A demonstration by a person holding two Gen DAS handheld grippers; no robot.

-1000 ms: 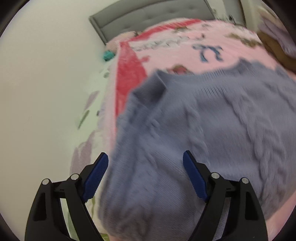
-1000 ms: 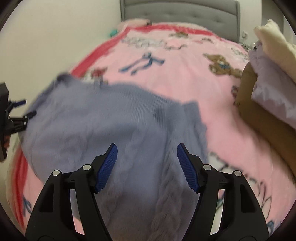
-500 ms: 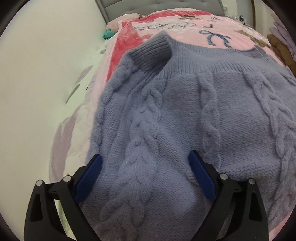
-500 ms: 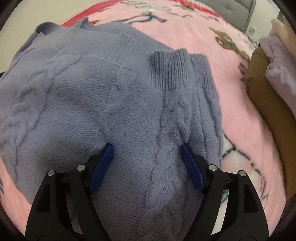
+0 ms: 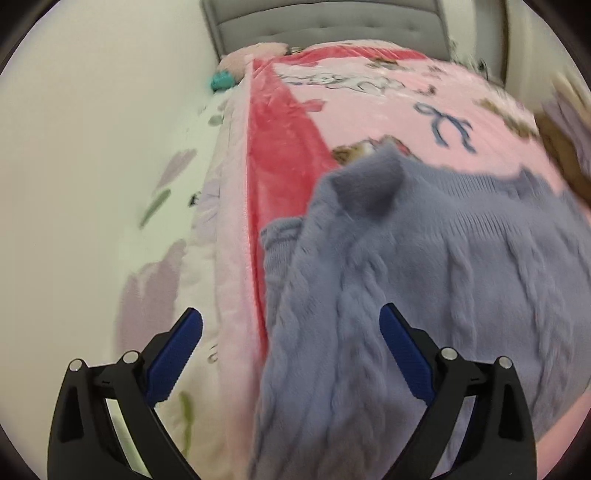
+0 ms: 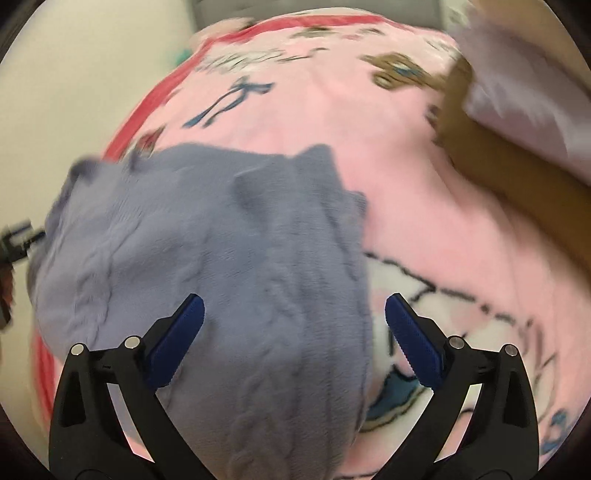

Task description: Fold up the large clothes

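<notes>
A lilac-grey cable-knit sweater point(image 5: 461, 266) lies folded on the pink blanket point(image 5: 369, 96), with a ribbed cuff sticking up at its far left corner. My left gripper point(image 5: 291, 314) hovers open above the sweater's left edge, and its pads touch nothing. In the right wrist view the sweater point(image 6: 221, 229) fills the lower left, with another cuff standing up in its middle. My right gripper point(image 6: 294, 299) hangs over the sweater's right edge. Its jaws are opening and grip nothing. Part of the left gripper point(image 6: 14, 243) shows at the far left edge. Both views are motion-blurred.
The blanket point(image 6: 369, 129) covers a bed with a grey tufted headboard point(image 5: 325, 22). A floral sheet point(image 5: 184, 221) hangs down the bed's left side against a cream wall point(image 5: 92, 147). A brown garment point(image 6: 498, 162) and a pale lilac one point(image 6: 524, 110) are stacked at the right.
Both grippers have drawn back from close over the sweater and slid outward to its left and right edges. The right jaws stand wider than before. The sweater stays on the blanket.
</notes>
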